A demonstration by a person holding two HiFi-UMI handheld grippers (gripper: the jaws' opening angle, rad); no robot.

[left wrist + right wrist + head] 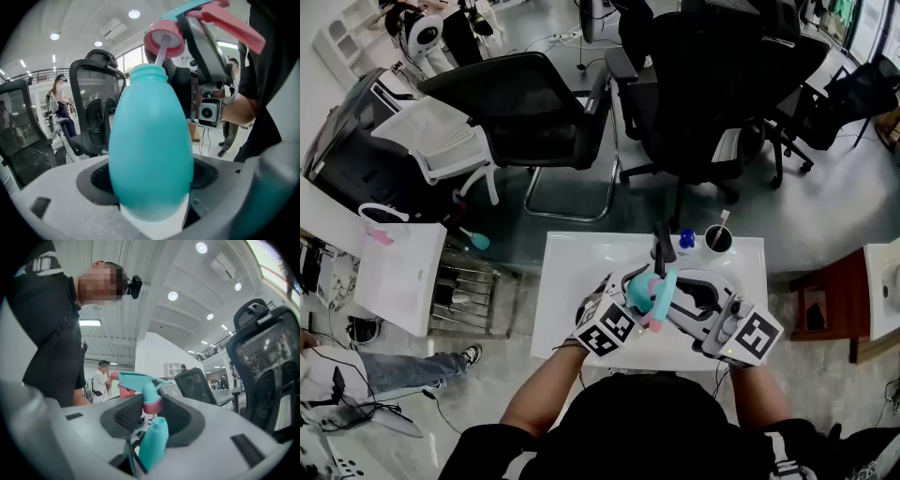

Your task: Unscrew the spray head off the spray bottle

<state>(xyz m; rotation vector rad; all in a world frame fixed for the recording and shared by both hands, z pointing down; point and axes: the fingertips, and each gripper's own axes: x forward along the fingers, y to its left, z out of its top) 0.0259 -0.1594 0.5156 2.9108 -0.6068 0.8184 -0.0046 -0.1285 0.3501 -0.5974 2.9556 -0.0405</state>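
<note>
1. Left gripper view: the spray bottle (150, 154) sits neck-up between the jaws of the left hand-held gripper (152, 197), which is clamped on the bottle's belly. The neck threads are bare.
2. The spray head (164, 40) is off the neck. Its pink collar hangs just above the mouth, not touching it. The dip tube (161, 52) reaches down into the bottle.
3. Right gripper view: the right hand-held gripper (151, 413) is closed on the spray head at the collar, with the bottle just below it.
4. Judgement: the unscrewing is done and the step in hand is drawing the head out. The next move calls for lifting the head along the tube's line until the tube tip clears the mouth, with the bottle held steady. A sideways pull would likely catch the tube on the rim.
5. Head view: both parts are held in the air over the near half of the white counter (572, 281).
6. A cup (717, 239) and a small blue item (686, 240) stand at the far edge, well apart from the work.
7. There is open room above and towards the person. Office chairs (525, 112) stand beyond the counter.
8. The near edge lies close under the hands, so a dropped part could fall to the floor.
</note>
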